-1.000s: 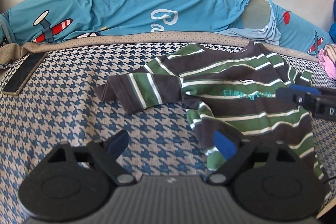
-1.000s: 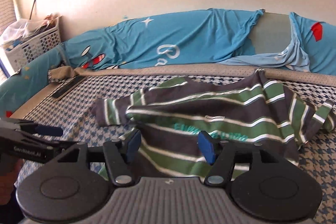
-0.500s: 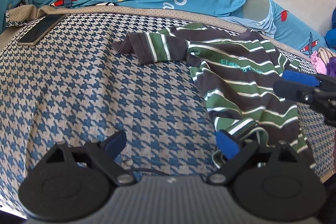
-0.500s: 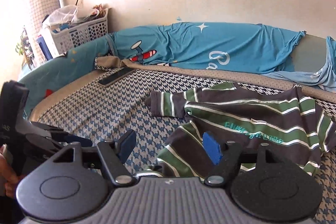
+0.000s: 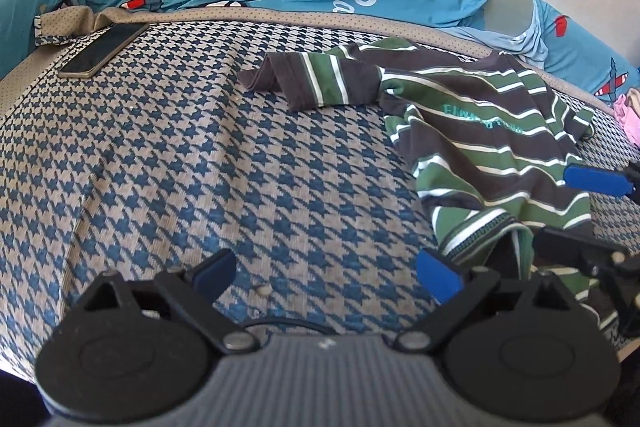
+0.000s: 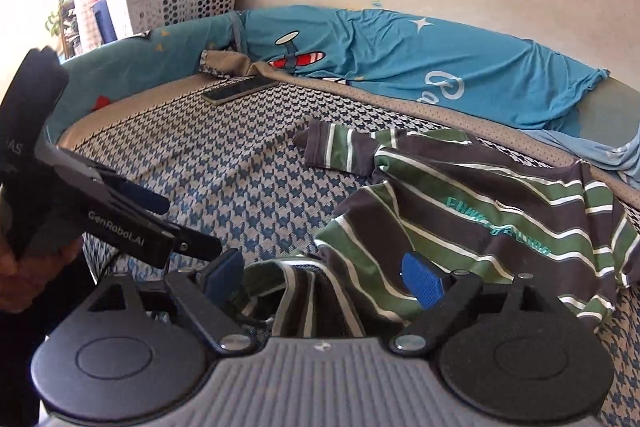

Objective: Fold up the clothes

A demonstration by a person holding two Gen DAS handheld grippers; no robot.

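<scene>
In your left wrist view, your left hand-held gripper [image 5: 328, 273] has its blue pads wide apart over bare houndstooth bed cover [image 5: 168, 155], holding nothing. The striped shirt [image 5: 484, 147] lies crumpled to the right, one sleeve stretched left, its teal chest lettering too warped to read. A phone [image 5: 105, 50] lies by the bed's far left edge, with plenty of open cover between it and the shirt.

In your right wrist view, your right hand-held gripper [image 6: 324, 277] is also spread apart, the shirt's [image 6: 480, 211] near hem bunched between its fingers, not pinched. The left tool's side reads "GenRobot.AI". A white basket [image 6: 180, 1] stands beyond the bed.
</scene>
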